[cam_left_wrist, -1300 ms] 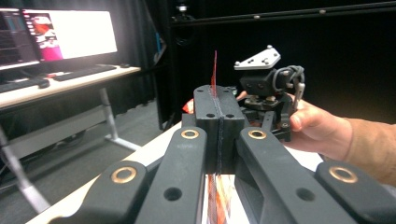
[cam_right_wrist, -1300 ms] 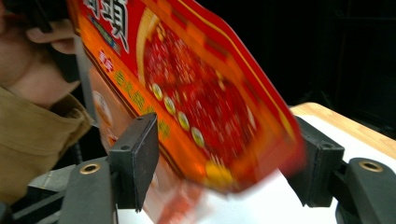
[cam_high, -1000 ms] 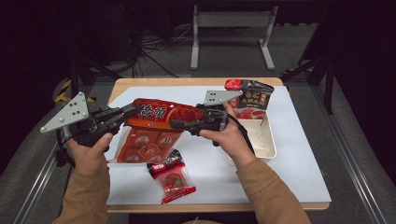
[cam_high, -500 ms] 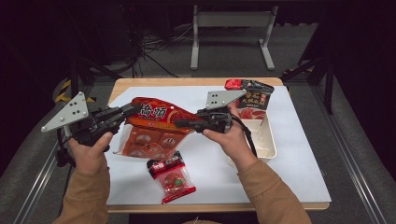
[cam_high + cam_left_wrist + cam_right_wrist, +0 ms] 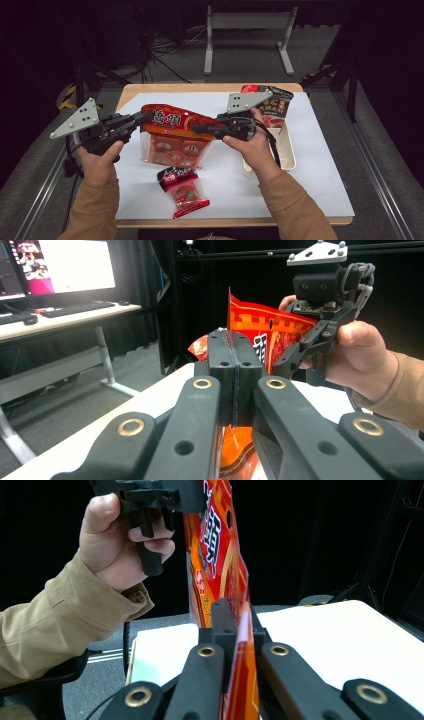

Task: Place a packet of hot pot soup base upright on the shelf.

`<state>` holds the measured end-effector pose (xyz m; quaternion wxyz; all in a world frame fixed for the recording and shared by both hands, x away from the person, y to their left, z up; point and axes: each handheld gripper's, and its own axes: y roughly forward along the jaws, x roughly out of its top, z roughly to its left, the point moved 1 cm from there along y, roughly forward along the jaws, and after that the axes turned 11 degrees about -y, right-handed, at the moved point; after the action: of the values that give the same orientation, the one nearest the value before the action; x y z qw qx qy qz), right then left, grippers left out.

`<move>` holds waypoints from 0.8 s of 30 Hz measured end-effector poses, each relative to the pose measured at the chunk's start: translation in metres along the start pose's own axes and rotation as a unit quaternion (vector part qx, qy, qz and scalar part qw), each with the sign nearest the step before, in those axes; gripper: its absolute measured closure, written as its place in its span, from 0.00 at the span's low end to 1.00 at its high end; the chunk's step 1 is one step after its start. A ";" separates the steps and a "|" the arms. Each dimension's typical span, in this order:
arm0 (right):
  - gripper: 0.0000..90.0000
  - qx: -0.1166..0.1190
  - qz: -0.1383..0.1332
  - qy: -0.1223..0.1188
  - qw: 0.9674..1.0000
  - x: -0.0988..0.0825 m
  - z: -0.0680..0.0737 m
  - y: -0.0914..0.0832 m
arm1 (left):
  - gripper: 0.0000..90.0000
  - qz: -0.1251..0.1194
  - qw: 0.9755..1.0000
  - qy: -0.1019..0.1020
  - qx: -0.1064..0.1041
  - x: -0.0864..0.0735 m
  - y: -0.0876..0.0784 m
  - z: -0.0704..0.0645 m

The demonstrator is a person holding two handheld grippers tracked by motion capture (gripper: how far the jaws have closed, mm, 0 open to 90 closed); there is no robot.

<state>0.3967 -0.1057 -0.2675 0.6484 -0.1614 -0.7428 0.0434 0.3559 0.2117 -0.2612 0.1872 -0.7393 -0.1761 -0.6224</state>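
Large snack bag (image 5: 175, 132): glossy red-orange foil, flat and crinkled, lifted off the table between my two grippers at centre; its clear lower panel hangs down over the white sheet.
Left gripper (image 5: 142, 118): my jaws are clamped tight on the bag's left edge; in the left gripper view (image 5: 233, 375) the foil runs straight through the seam of the black jaws.
Right gripper (image 5: 200, 128): it has just closed on the bag's right edge, and in the right gripper view (image 5: 235, 625) the foil stands pinched between the jaws.
Small packet (image 5: 182, 190): red with a clear window, lying flat near me, just below the hanging bag, close to the table's near edge.
Tray (image 5: 289, 159): pale, rounded plastic rim, at the right beside my right hand.
Dark packet (image 5: 272, 102): printed and shiny, standing at the tray's far end.
Table (image 5: 320, 165): wooden rim under a smooth white sheet; bare room at right, far left and near right.
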 end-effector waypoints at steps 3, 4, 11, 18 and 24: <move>1.00 -0.001 0.002 -0.002 1.000 0.003 0.001 -0.002 | 0.96 0.001 1.000 -0.003 0.000 -0.001 0.001 0.001; 1.00 -0.001 0.003 -0.003 1.000 0.004 0.001 -0.002 | 0.95 0.001 1.000 -0.004 0.001 -0.001 0.001 0.002; 1.00 -0.011 0.018 -0.007 1.000 0.012 0.001 -0.012 | 0.67 0.010 0.999 -0.011 0.029 -0.002 -0.002 0.008; 1.00 -0.030 0.041 -0.007 0.999 0.021 -0.003 -0.024 | 0.54 0.030 0.998 -0.016 0.047 -0.007 -0.005 0.014; 1.00 -0.049 0.050 -0.006 0.998 0.030 -0.008 -0.041 | 0.50 0.049 0.997 -0.024 0.053 -0.015 -0.003 0.019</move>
<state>0.3934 -0.1371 -0.2263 0.6319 -0.2300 -0.7391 0.0405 0.3684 0.2239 -0.2783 0.2519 -0.7508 -0.1771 -0.5844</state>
